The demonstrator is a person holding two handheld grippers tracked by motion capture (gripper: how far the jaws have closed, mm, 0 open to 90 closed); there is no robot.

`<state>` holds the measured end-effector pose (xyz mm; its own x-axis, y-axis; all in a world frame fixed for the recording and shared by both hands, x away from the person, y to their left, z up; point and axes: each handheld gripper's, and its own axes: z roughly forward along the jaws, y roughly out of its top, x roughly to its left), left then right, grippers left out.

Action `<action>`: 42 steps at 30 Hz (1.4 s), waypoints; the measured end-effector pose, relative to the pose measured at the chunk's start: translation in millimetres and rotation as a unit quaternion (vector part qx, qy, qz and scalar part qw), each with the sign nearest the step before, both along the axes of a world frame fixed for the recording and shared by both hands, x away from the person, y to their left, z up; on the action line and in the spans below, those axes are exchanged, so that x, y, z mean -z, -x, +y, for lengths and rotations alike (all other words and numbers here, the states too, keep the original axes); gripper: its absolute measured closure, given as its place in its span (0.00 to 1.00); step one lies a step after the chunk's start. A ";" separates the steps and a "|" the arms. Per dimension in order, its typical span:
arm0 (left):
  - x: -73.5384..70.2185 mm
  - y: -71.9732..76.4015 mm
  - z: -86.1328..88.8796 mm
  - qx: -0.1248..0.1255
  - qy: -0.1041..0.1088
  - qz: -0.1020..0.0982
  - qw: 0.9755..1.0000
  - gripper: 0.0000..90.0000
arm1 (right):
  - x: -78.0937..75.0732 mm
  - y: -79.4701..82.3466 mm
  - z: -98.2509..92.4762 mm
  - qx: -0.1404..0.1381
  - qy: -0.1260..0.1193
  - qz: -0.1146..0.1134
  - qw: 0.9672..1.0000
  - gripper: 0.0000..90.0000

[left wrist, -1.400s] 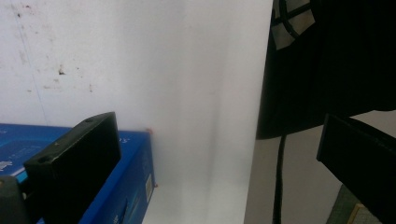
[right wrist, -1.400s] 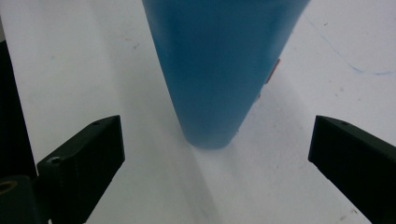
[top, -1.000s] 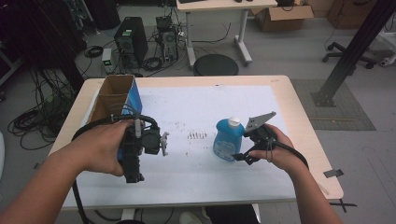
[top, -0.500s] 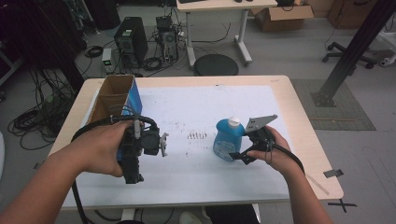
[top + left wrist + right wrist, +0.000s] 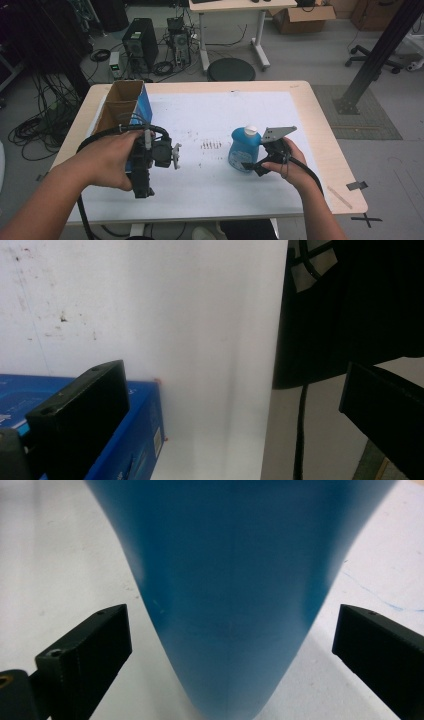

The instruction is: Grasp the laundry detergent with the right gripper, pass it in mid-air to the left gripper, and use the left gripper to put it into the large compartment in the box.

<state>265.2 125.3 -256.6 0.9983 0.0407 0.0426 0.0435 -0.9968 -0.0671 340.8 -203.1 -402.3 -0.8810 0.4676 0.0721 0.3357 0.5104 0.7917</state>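
My right tongs (image 5: 227,650) gape around the bottle (image 5: 230,580): smooth, slippery plastic, probably heavy; I'd grip its narrow waist. Left tongs (image 5: 240,405) apart too.

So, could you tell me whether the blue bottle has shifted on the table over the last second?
No. The blue bottle stands at the same spot just right of the dark specks on the white sheet, as before.

Blue bottle (image 5: 243,150), white cap, upright on white table sheet
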 end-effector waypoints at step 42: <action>4.0 -0.9 4.6 0.002 0.008 -0.002 1.000 0.00 | 22.6 5.1 7.8 0.036 -0.056 -0.049 0.997 0.13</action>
<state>266.2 129.9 -260.6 0.9983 0.0365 0.0452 0.0388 -0.9979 -0.0510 335.7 -195.3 -424.9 -0.8512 0.5231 0.0434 0.2867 0.3941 0.8732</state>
